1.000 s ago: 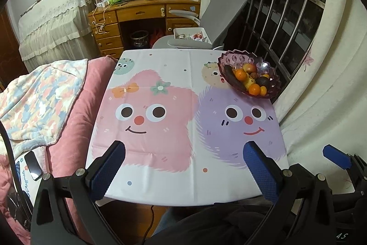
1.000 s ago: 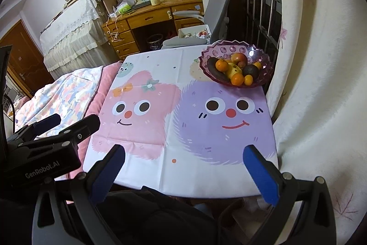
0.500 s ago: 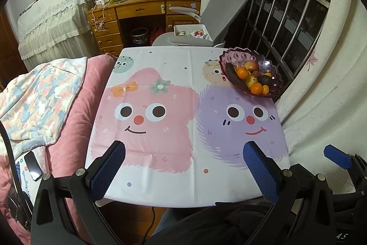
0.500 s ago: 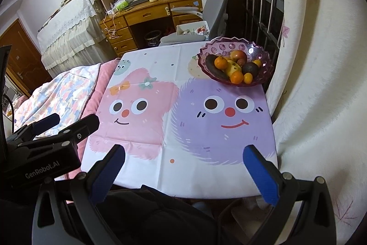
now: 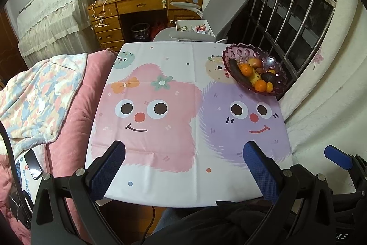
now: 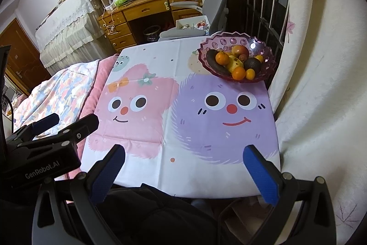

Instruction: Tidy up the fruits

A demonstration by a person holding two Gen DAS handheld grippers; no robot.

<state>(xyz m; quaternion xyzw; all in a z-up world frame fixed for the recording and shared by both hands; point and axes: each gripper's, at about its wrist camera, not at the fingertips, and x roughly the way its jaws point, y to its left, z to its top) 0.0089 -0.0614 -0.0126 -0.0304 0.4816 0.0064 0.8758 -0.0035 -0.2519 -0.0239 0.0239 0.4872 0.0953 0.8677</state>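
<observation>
A purple glass bowl [image 5: 278, 78] [image 6: 266, 47] stands at the table's far right corner. It holds several fruits: oranges [image 5: 246, 69] [image 6: 222, 57], a dark avocado [image 5: 268, 77] [image 6: 252, 64], a reddish apple [image 5: 255, 62] [image 6: 239, 49], a long dark fruit [image 6: 215, 66] and yellow pieces [image 6: 235, 63]. My left gripper [image 5: 182, 164] is open over the table's near edge with nothing between its blue pads. My right gripper [image 6: 183, 167] is open too, also at the near edge, far short of the bowl. The left gripper's body [image 6: 45, 139] shows at the left of the right wrist view.
The table carries a cloth [image 5: 160, 107] with pink and purple cartoon faces. A pink quilt and patterned blanket [image 5: 41, 93] lie to the left, a curtain [image 5: 325, 88] to the right. A grey chair [image 5: 220, 4] and wooden desk [image 5: 142, 6] stand beyond.
Both views have drifted slightly, with the bowl sitting a little higher in the right wrist view. Both grippers stay open; the fruits have not moved.
</observation>
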